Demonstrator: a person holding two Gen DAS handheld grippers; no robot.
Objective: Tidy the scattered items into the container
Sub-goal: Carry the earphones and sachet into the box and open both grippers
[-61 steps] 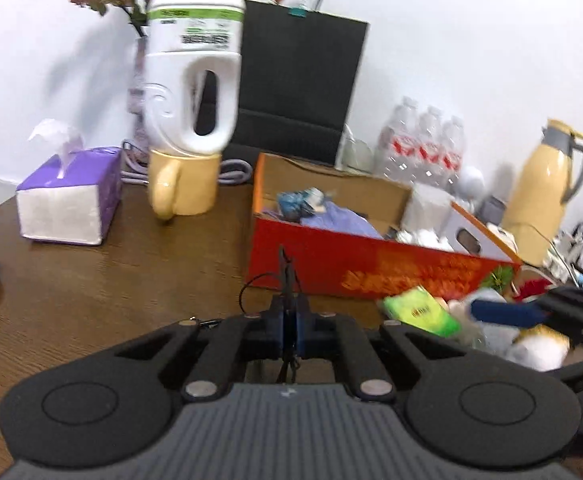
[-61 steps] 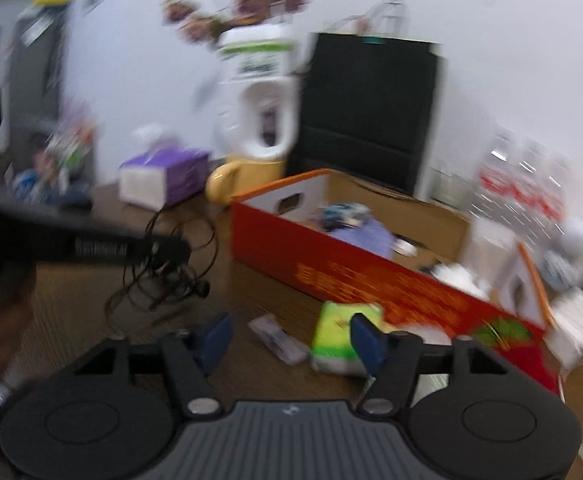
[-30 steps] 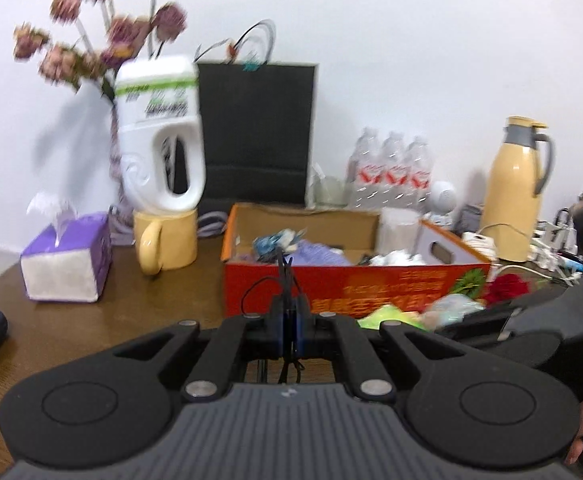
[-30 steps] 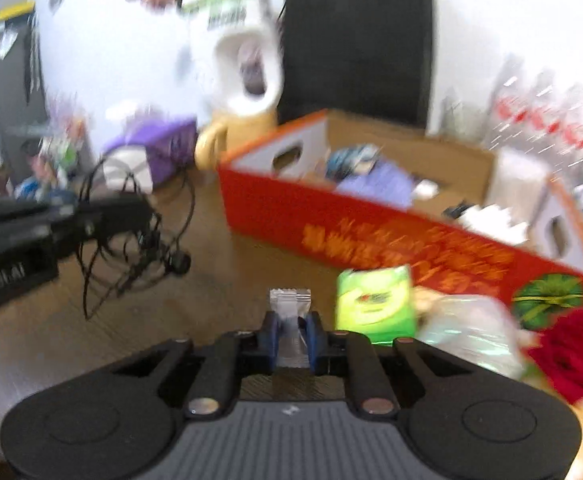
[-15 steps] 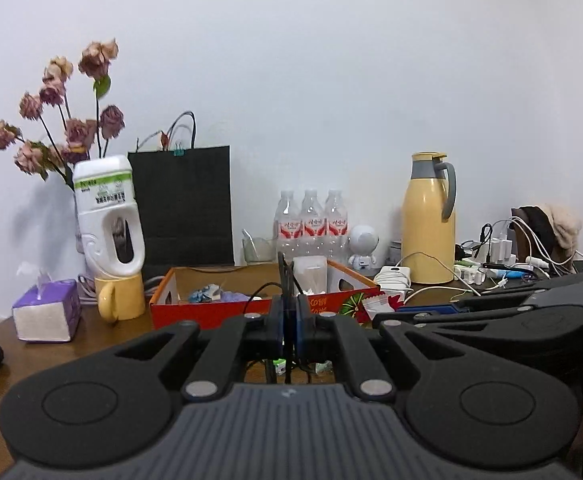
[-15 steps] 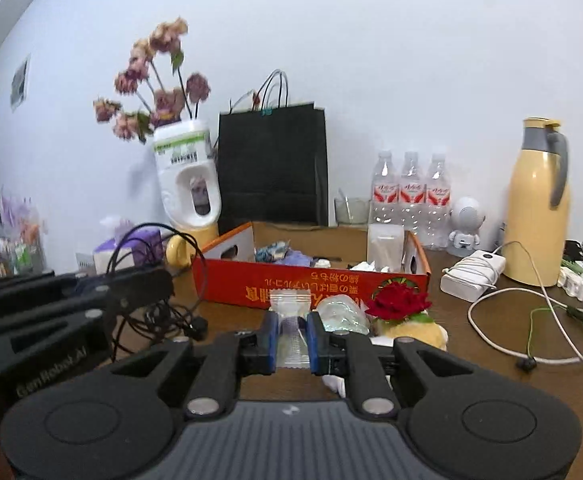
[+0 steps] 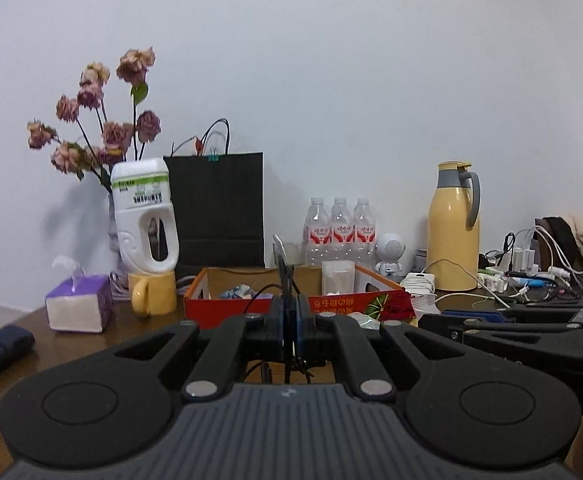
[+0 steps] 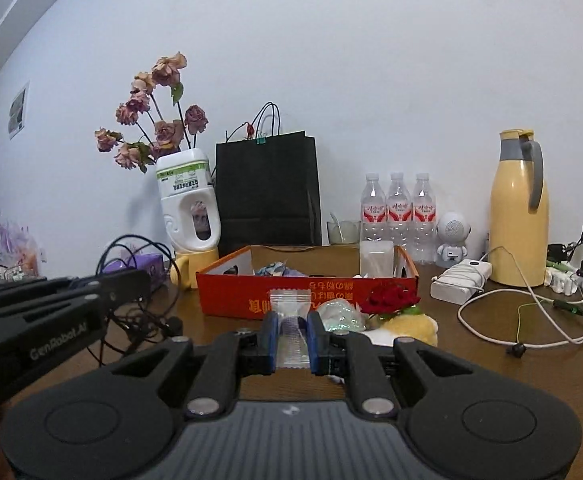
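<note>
Right wrist view looks across a brown wooden worktop [image 8: 511, 364] that runs back to a white wall and carries everything else. Against that wall stands a black paper bag [image 8: 266, 190] with cord handles, and to its right a tall yellow thermos jug [image 8: 519, 216] with a grey handle. Left of the bag a white plastic jug [image 8: 189, 204] with a green-banded label sits upended on a yellow mug [image 8: 189, 266], with dried pink roses [image 8: 155, 116] rising behind it. In the middle of the worktop lies the container, an open red cardboard box [image 8: 251, 300] with brown inner walls, already holding crumpled wrappers and a white packet. Three clear water bottles [image 8: 398, 210] with red labels stand in a row behind the box, beside a small white robot figure [image 8: 453, 242]. A white power bank [image 8: 461, 276] wrapped in its cable rests right of the box. Just in front of the box, loose on the worktop, lie a red artificial rose [image 8: 389, 298] and a clear crumpled bag [image 8: 337, 316]. The right gripper [image 8: 291, 332] has its fingers [image 8: 269, 336] pressed onto a small clear sachet [image 8: 290, 304], held upright just short of the box front. The left gripper [image 7: 290, 320] is nearly fully closed on a thin black earphone cable [image 7: 285, 268], whose loops hang from the pads, seen in the right wrist view as a dark tangle left of the box.
</note>
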